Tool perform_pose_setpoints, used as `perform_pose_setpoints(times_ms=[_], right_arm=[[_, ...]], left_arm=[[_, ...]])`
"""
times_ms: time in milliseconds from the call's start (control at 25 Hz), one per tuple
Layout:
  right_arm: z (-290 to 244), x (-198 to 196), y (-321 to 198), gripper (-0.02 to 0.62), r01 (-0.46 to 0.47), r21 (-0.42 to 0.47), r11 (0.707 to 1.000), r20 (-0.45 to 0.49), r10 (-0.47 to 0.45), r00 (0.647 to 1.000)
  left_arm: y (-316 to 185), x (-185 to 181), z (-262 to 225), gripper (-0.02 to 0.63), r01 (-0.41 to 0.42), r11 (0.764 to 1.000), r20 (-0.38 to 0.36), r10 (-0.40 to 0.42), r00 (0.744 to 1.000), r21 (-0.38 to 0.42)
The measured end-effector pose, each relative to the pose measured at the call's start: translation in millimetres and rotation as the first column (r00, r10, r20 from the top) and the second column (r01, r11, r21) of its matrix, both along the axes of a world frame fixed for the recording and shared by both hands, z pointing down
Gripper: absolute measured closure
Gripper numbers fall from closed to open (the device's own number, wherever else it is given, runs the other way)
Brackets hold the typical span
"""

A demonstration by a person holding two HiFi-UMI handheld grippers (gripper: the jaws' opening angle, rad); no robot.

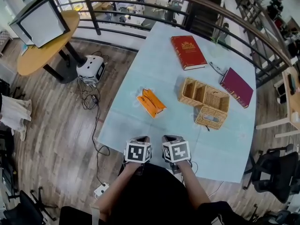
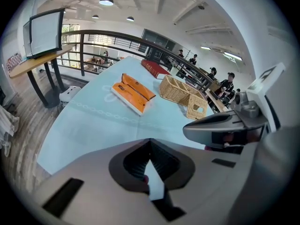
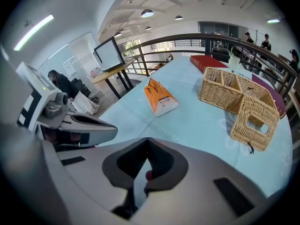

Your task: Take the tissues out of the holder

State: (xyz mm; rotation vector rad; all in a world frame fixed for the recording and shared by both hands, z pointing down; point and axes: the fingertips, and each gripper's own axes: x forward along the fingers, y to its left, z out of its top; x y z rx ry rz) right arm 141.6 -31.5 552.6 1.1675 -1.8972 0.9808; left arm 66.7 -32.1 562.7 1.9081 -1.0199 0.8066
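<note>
Left hand-held gripper (image 2: 150, 142): jaws pressed together, empty, at the near bench (image 1: 187, 137) edge.
Right hand-held gripper (image 3: 147, 140): pressed together too, empty.
Tissues (image 1: 151, 102): orange pack ahead, flat on the bench, apart from the wicker holder (image 1: 206, 102).
Bench: pale blue, red book (image 1: 188, 52) beyond.
Room: wood floor (image 1: 56, 125), railing (image 1: 92, 14).

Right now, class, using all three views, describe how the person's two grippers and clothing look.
The left gripper and the right gripper share smooth grey fingers lined with dark pads. Each carries a white cube printed with black square markers. The person wears a black top.
</note>
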Motion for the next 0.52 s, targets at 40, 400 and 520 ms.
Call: perform_pose_setpoints(times_ms=[40, 400, 520], right_arm=[[0.3, -0.1, 1.2, 0.583, 0.002, 0.001, 1.0, -0.003, -0.002, 1.0], [2.7, -2.4, 2.3, 0.583, 0.005, -0.004, 1.0, -0.009, -0.005, 1.0], [1.4, -5.2, 1.1, 0.583, 0.005, -0.002, 1.0, -0.013, -0.005, 1.0]], left_arm=[[0.4, 0.4, 0.7, 0.597, 0.0, 1.0, -0.001, 0.0, 1.0, 0.001], [-1.3, -1.4, 1.0, 0.597, 0.001, 1.0, -0.007, -0.001, 1.0, 0.007], [-1.5, -4.7, 2.0, 0.597, 0.002, 1.0, -0.006, -0.002, 1.0, 0.005]])
